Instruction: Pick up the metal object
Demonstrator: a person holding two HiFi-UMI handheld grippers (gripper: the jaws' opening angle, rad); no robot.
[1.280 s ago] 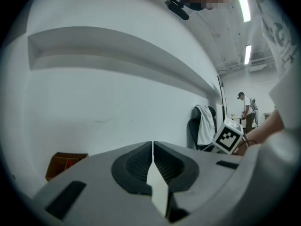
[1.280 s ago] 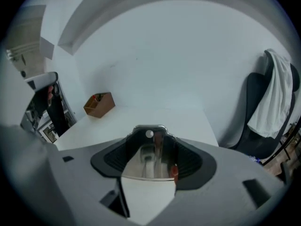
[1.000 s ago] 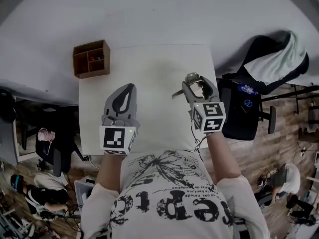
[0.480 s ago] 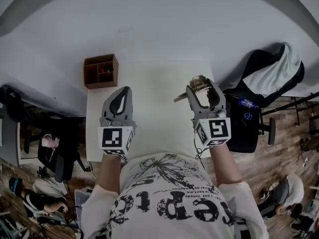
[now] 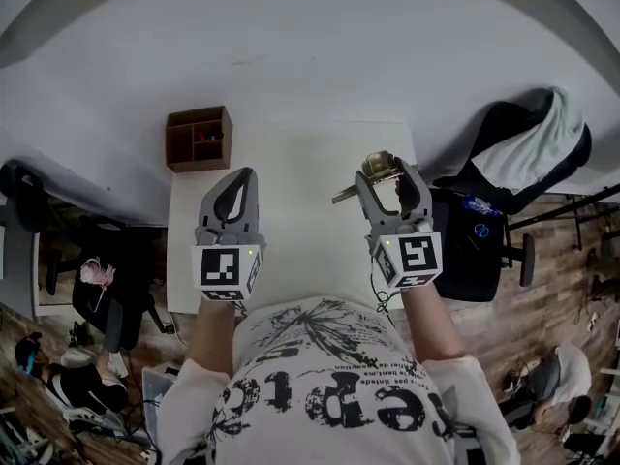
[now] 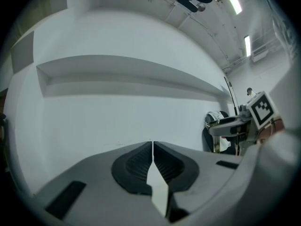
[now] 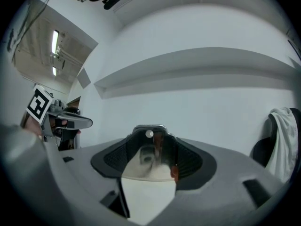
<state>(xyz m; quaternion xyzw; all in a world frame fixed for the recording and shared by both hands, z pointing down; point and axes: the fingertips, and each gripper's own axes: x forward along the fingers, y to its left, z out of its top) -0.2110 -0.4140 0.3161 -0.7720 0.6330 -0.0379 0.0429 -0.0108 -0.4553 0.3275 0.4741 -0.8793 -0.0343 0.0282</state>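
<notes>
A shiny metal object (image 5: 377,166) with a thin handle sticking out to the left is held above the white table (image 5: 291,153). My right gripper (image 5: 387,175) is shut on it. In the right gripper view the metal object (image 7: 146,155) fills the gap between the jaws of my right gripper (image 7: 151,140). My left gripper (image 5: 241,176) hovers over the table's left half, shut and holding nothing. In the left gripper view my left gripper (image 6: 152,146) has its pads pressed together, and only the white wall shows beyond them.
A brown wooden box (image 5: 199,136) with compartments stands at the table's far left corner. A black chair (image 5: 475,226) draped with a dark jacket and a white cloth (image 5: 567,129) stands to the right of the table. People sit on the floor at lower left.
The right gripper, still holding the metal object, has shifted slightly left and nearer. The left gripper has barely moved. The head view has drifted, so the box sits lower in the frame.
</notes>
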